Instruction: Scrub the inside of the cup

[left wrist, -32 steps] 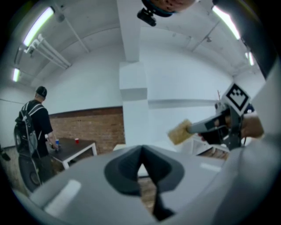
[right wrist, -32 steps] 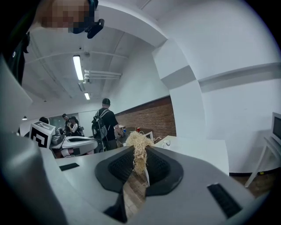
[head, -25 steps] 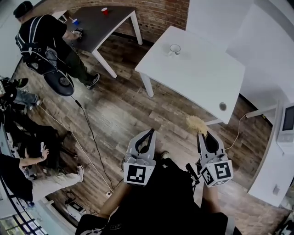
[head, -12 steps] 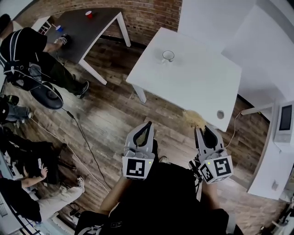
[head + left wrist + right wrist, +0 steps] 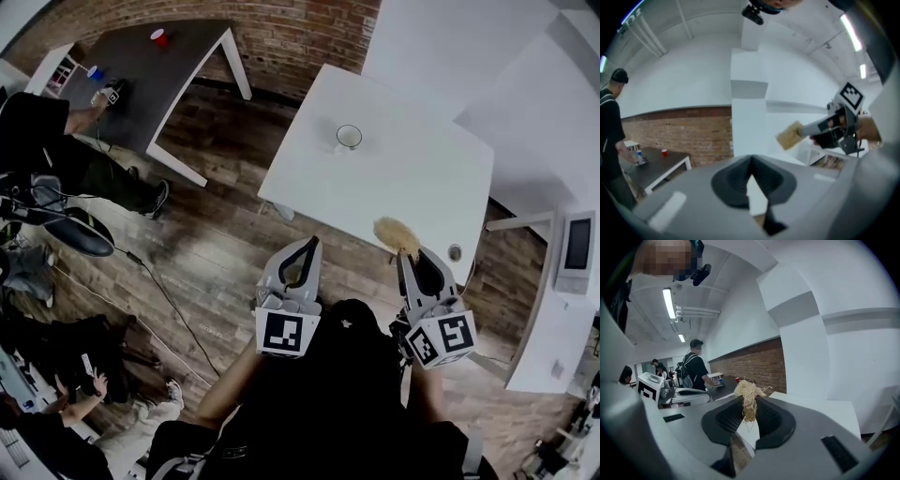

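**Cup scrub: not started yet, far as I can tell**

The cup (image 5: 349,137) is standing upright on the white table (image 5: 422,178), toward the far side from the person, all by itself. Nothing is touching it and nothing is in it that I can make out.

The scrubber (image 5: 397,234), a scruffy wad of straw-coloured fibre, hangs over the table's near edge, well apart from the cup. The right gripper (image 5: 412,258) has its jaws pinched tight on the lower end of it, so the tool is at least in hand.

The left gripper (image 5: 306,246) is just off that same near edge, over the wood floor, with its jaws closed together on nothing.

So my read: tool picked up, everything else left. Somebody needs to steady the cup, get the scrubber down inside and actually work it around. Another person is busy at a dark table (image 5: 178,56) past the white table's far left corner, unrelated.
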Available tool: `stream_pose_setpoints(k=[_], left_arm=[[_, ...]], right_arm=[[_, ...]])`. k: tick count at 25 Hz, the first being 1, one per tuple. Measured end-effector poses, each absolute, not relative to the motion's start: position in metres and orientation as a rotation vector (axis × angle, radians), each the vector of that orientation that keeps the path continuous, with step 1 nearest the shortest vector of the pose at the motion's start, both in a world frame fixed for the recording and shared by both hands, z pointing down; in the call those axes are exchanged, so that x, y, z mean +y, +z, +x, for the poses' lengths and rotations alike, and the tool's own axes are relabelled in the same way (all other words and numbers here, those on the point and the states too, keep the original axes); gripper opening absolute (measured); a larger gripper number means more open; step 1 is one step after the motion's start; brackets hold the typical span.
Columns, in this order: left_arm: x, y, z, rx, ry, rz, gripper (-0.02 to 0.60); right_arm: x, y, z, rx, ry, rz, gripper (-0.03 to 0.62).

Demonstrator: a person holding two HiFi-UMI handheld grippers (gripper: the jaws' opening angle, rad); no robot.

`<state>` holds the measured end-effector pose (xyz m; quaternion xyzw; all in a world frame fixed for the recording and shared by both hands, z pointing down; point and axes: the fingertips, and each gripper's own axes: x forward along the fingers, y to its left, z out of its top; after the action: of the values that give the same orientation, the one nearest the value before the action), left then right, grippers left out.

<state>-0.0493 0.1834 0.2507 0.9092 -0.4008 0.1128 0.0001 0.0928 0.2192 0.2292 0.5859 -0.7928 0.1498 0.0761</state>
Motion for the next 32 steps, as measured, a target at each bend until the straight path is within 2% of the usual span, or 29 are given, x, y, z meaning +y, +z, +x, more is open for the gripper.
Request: stream_pose_setpoints(k=[7, 23, 32], left_arm=[[0.143, 0.263, -0.037, -1.223, 0.361, 2.837, 0.003], [0.034, 0.309, 0.025, -1.266, 0.478, 2.718, 0.005], [-0.004, 0.373, 0.031, -1.161, 0.694, 2.648, 0.005]], right_arm=[[0.171, 0.234, 0.096, -2.37, 0.471, 1.728, 0.055], [0.052, 0.256, 0.15, -2.438, 0.479, 1.557, 0.055], [0.007, 0.291, 0.145, -2.362, 0.507, 1.477, 0.055]])
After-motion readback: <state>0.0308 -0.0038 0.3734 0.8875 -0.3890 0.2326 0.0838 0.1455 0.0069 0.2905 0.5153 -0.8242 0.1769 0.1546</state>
